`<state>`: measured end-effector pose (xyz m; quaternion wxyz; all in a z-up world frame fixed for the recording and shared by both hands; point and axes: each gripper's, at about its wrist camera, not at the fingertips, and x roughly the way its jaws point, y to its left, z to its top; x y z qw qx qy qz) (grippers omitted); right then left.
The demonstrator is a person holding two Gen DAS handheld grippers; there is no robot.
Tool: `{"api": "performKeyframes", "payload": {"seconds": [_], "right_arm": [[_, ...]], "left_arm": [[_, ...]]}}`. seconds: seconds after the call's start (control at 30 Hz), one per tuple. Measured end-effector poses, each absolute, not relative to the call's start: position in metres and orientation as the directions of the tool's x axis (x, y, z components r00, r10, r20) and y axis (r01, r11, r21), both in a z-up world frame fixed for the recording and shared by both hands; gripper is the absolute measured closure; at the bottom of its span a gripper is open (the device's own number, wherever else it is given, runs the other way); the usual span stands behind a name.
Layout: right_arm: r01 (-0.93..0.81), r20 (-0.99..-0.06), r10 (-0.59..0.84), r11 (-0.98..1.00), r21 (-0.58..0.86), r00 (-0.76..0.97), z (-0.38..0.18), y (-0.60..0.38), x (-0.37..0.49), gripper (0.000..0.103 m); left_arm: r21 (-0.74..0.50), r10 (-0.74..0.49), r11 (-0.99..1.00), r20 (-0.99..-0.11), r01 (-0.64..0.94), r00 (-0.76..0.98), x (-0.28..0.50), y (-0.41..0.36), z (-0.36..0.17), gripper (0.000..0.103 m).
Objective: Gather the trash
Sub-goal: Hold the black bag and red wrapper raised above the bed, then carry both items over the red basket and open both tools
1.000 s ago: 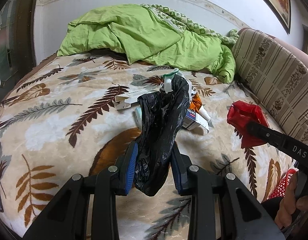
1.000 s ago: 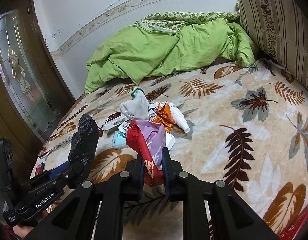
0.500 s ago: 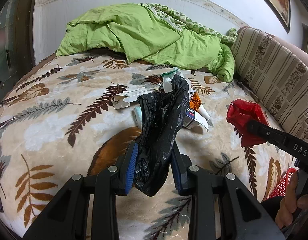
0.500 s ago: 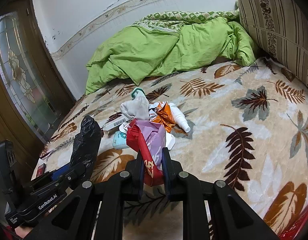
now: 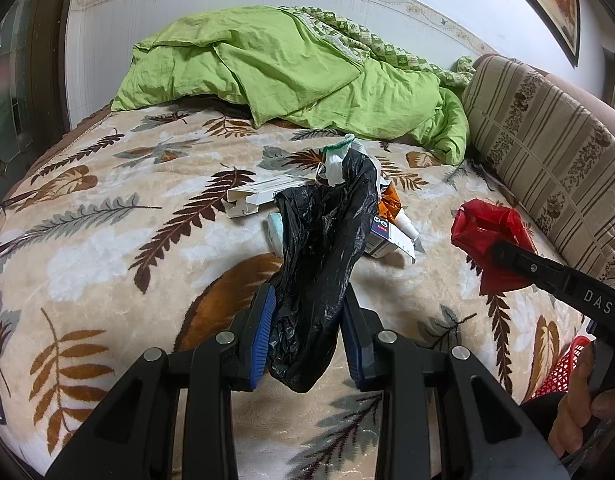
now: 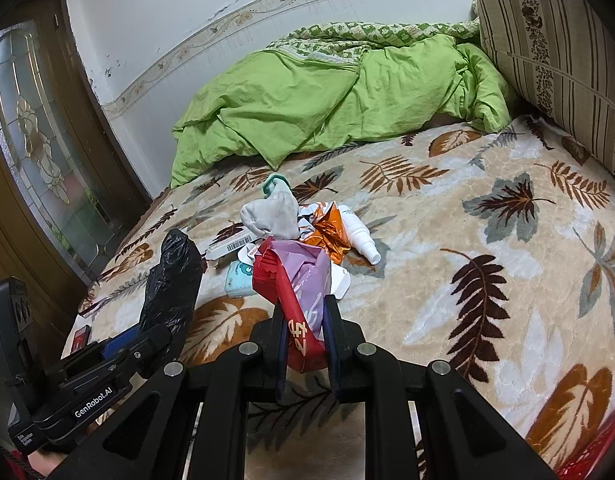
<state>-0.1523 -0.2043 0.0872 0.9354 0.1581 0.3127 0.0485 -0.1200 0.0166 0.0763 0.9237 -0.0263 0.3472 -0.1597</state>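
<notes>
The left tongs [image 5: 305, 332] are clenched on a black trash bag [image 5: 323, 248] and the right tongs [image 6: 305, 336] on a red wrapper [image 6: 295, 280], both above the bed [image 6: 447, 280] near its front edge, probably so the wrapper can be bagged.

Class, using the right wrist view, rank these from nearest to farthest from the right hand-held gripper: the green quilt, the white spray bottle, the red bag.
1. red bag, clamped in the right hand-held gripper.
2. white spray bottle, mid-bed, slightly right.
3. green quilt, heaped against the far wall.
</notes>
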Motion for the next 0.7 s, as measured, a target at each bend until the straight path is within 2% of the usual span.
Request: {"api": "performKeyframes", "payload": {"seconds": [0.47, 0.7], "right_arm": [[0.014, -0.559, 0.191, 0.940, 0.341, 0.807, 0.089, -0.204, -0.158, 0.086], [0.034, -0.556, 0.216, 0.914, 0.403, 0.803, 0.099, -0.223, -0.196, 0.086]], "left_arm": [[-0.166, -0.335, 0.940, -0.626, 0.300, 0.704, -0.125, 0.009, 0.077, 0.072], [-0.181, -0.428, 0.894, -0.614, 0.410, 0.663, -0.151, -0.009, 0.091, 0.072]]}}
